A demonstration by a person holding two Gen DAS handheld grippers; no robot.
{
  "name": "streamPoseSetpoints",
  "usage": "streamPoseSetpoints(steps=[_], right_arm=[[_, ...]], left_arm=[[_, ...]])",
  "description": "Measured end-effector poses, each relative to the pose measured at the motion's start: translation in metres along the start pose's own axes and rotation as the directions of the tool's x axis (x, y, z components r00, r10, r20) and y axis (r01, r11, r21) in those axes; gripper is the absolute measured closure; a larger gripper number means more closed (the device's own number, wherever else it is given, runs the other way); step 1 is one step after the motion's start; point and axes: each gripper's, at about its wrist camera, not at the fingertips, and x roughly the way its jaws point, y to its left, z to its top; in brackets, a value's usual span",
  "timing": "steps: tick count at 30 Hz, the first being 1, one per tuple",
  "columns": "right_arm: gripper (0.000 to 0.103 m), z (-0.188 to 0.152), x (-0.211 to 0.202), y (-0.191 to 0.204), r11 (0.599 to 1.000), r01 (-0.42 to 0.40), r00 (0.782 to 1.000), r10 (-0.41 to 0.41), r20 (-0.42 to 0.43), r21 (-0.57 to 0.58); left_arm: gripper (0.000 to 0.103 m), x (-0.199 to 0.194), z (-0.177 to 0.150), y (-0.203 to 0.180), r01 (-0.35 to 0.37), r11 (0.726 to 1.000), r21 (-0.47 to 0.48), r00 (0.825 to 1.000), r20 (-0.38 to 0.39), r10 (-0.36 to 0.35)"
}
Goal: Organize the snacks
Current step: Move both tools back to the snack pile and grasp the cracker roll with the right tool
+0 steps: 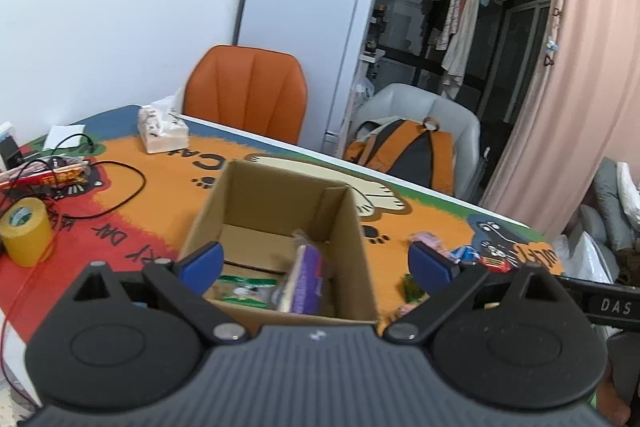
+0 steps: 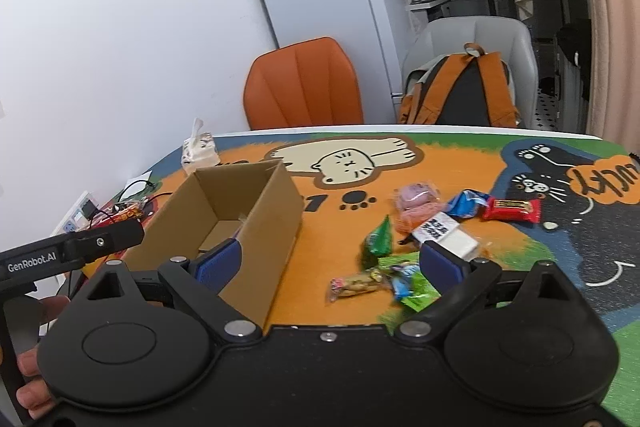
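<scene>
my left gripper has its jaws spread wide with nothing held; the open cardboard box sits straight ahead at twelve o'clock, between the blue pads. inside the box i see a purple packet leaning at the right and a green and white packet flat on the floor of it.

my right gripper is also wide open and grips nothing. from its camera the box is at about ten o'clock, and the loose snacks lie on the cartoon table mat from twelve to two o'clock: a green pouch, a peanut packet near the middle, a bright green packet beside it, a pink packet, a white bar touching it, a blue wrapper and a red bar farther right. none of these touches the pads.

a tissue pack stands beyond the box, and a roll of yellow tape is at nine o'clock in the left view.
</scene>
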Motion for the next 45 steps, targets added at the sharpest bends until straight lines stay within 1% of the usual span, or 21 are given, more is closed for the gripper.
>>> streamPoseSetpoints(steps=[2,4,11,13,18,21,23,26,29,36,41,45], right_arm=[[0.007,-0.002,-0.003,-0.006,1.000,0.008,1.000,-0.008,0.005,0.006],[0.010,-0.004,-0.005,-0.011,1.000,0.016,1.000,-0.016,0.007,0.013],[0.030,-0.011,-0.003,-0.034,0.995,0.077,0.997,-0.076,-0.015,0.057],[0.033,-0.014,-0.003,-0.039,0.994,0.089,0.996,-0.088,-0.020,0.063],[0.043,-0.019,0.002,-0.053,0.989,0.120,0.992,-0.117,-0.039,0.087],[0.050,-0.022,0.010,-0.061,0.986,0.138,0.989,-0.132,-0.061,0.099],[0.052,-0.023,0.015,-0.067,0.984,0.144,0.988,-0.136,-0.077,0.109],[0.054,-0.025,0.022,-0.071,0.982,0.150,0.986,-0.140,-0.094,0.115],[0.055,-0.027,0.030,-0.076,0.981,0.152,0.984,-0.139,-0.108,0.120],[0.055,-0.030,0.052,-0.087,0.978,0.166,0.979,-0.147,-0.141,0.129],[0.055,-0.032,0.064,-0.092,0.977,0.180,0.975,-0.160,-0.156,0.119],[0.057,-0.034,0.070,-0.095,0.975,0.192,0.971,-0.173,-0.167,0.108]], left_arm=[[0.005,0.000,-0.002,-0.006,0.016,1.000,0.012,1.000,0.001,-0.016],[0.005,0.001,-0.004,-0.013,0.033,0.999,0.025,0.999,0.003,-0.033],[0.007,0.004,-0.012,-0.041,0.107,0.991,0.077,0.994,0.005,-0.107],[0.008,0.007,-0.014,-0.047,0.129,0.988,0.087,0.992,0.000,-0.129],[0.016,0.017,-0.019,-0.063,0.166,0.980,0.107,0.986,-0.017,-0.166],[0.020,0.026,-0.022,-0.073,0.172,0.978,0.117,0.985,-0.031,-0.170],[0.028,0.032,-0.024,-0.079,0.176,0.977,0.121,0.984,-0.043,-0.172],[0.034,0.041,-0.026,-0.088,0.188,0.973,0.133,0.981,-0.066,-0.181],[0.038,0.048,-0.029,-0.095,0.200,0.969,0.146,0.979,-0.078,-0.190],[0.045,0.067,-0.036,-0.110,0.217,0.963,0.159,0.973,-0.113,-0.200],[0.059,0.080,-0.041,-0.118,0.218,0.963,0.158,0.971,-0.133,-0.198],[0.062,0.090,-0.044,-0.123,0.217,0.965,0.150,0.970,-0.148,-0.195]])
